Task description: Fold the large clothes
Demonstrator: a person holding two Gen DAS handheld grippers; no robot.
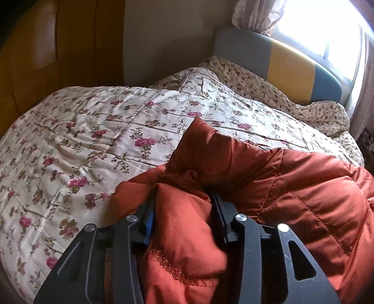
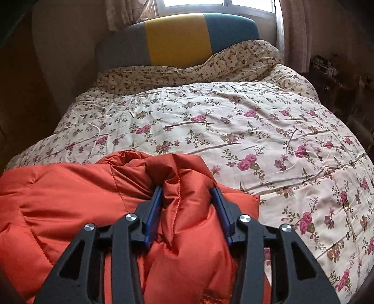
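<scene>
An orange-red quilted puffer jacket (image 1: 292, 182) lies on a bed with a floral quilt (image 1: 93, 131). My left gripper (image 1: 183, 198) is shut on a bunched thick fold of the jacket, which fills the gap between its fingers. The rest of the jacket spreads to the right. In the right wrist view the jacket (image 2: 70, 201) spreads to the left, and my right gripper (image 2: 187, 189) is shut on another bunched fold near the jacket's right edge. The quilt (image 2: 257, 131) lies beyond it.
A grey, yellow and teal headboard (image 2: 177, 37) stands at the bed's far end under a bright window (image 2: 210, 2) with curtains. A rumpled small-flowered sheet (image 2: 210, 63) lies by the headboard. A wooden wardrobe (image 1: 46, 46) stands left of the bed. Dark clutter (image 2: 327, 67) sits right of the bed.
</scene>
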